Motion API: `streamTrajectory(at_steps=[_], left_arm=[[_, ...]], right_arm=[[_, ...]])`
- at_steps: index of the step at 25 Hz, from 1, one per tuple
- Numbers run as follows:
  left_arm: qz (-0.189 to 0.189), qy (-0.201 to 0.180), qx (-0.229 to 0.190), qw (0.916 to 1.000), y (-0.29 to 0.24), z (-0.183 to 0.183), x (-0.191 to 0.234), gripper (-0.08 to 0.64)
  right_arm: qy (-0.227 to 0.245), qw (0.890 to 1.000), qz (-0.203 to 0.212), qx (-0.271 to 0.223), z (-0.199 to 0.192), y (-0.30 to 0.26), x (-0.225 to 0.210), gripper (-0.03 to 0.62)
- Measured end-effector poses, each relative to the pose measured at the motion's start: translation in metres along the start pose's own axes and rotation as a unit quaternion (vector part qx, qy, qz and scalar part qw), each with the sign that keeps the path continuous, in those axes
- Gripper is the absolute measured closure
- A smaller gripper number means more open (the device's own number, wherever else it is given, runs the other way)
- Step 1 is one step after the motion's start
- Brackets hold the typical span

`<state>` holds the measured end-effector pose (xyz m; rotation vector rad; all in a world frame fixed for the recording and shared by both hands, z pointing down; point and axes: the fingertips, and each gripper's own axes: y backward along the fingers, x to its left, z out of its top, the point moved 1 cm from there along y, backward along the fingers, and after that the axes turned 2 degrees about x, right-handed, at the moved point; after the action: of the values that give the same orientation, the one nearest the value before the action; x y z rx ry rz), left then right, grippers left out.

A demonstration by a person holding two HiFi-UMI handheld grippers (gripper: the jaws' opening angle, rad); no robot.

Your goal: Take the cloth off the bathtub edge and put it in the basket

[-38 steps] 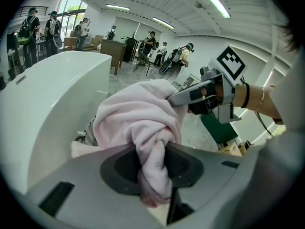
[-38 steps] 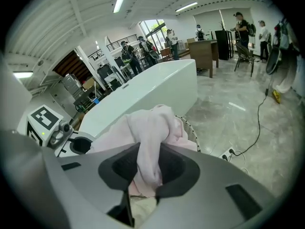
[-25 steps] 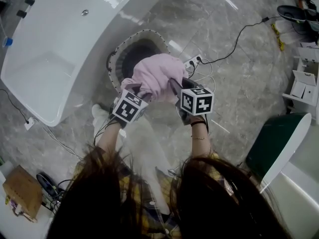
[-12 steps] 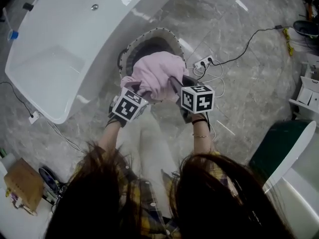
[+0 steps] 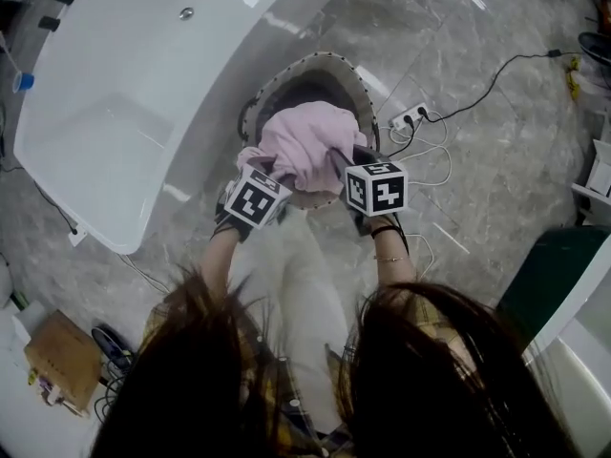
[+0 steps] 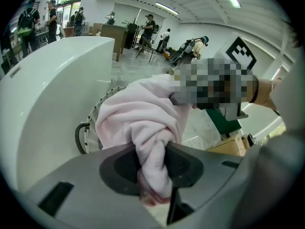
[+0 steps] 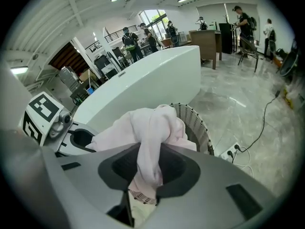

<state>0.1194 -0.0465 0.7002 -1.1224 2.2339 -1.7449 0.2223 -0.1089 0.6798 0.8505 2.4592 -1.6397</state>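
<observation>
A pale pink cloth hangs bunched between both grippers, over the mouth of the round perforated basket that stands on the floor beside the white bathtub. My left gripper is shut on one gathered end of the cloth. My right gripper is shut on the other end of the cloth. In the right gripper view the basket shows just behind the cloth. The basket's inside is mostly hidden by the cloth.
A white power strip and black cables lie on the marble floor right of the basket. A dark green tub stands at the right. A cardboard box sits at lower left. People stand far off in the hall.
Both grippers have sunk with the cloth and moved forward; the cloth now sits lower over the basket's opening, which shows more fully around it.
</observation>
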Motion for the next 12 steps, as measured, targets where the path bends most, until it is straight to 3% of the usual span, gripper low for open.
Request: streamTrajectory(at_steps=[12], left_arm=[[-0.001,0.006,0.057,0.9983,-0.068,-0.003,0.04,0.431]], right_arm=[[0.024,0.998,-0.036,0.047,-0.013,-0.068,-0.037,0.477]])
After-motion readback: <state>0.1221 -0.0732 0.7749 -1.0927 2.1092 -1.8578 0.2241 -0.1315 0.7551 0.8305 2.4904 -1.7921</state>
